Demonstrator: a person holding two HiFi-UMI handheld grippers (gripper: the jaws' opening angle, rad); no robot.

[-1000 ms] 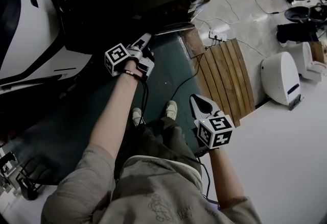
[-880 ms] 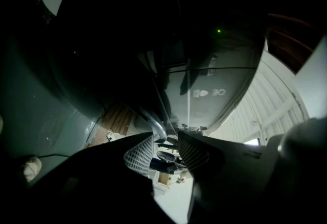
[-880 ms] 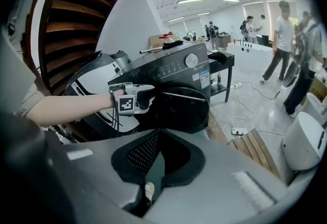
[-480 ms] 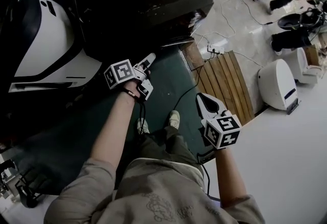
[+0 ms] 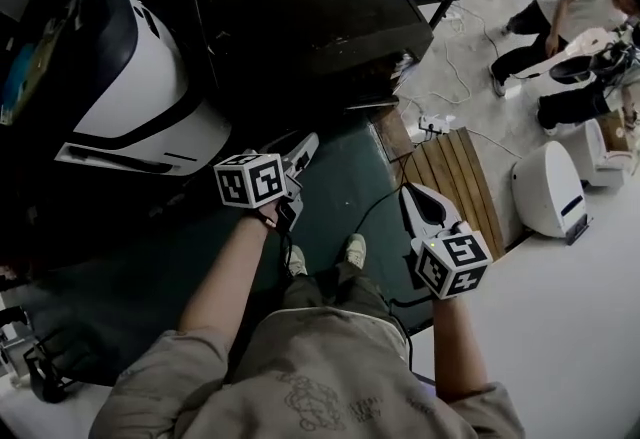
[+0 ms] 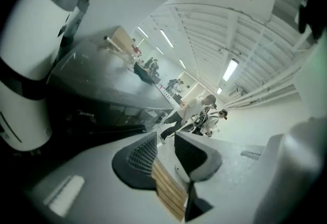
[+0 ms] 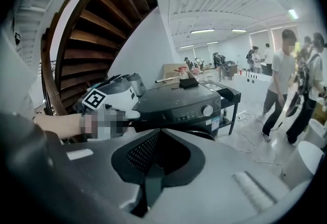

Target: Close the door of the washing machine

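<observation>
The dark washing machine point(image 5: 300, 17) is seen just ahead of the left claw point(image 5: 303, 147), whose jaws are held slightly apart with nothing between them. The right claw point(image 5: 412, 195) is held farther back from the machine, its jaws pressed together on nothing. The door's position cannot be made out.

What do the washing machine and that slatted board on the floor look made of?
The washing machine: dark, smooth panels with a soft sheen, probably painted metal or plastic. The slatted board: looks like wood, brown parallel planks, matte.
</observation>
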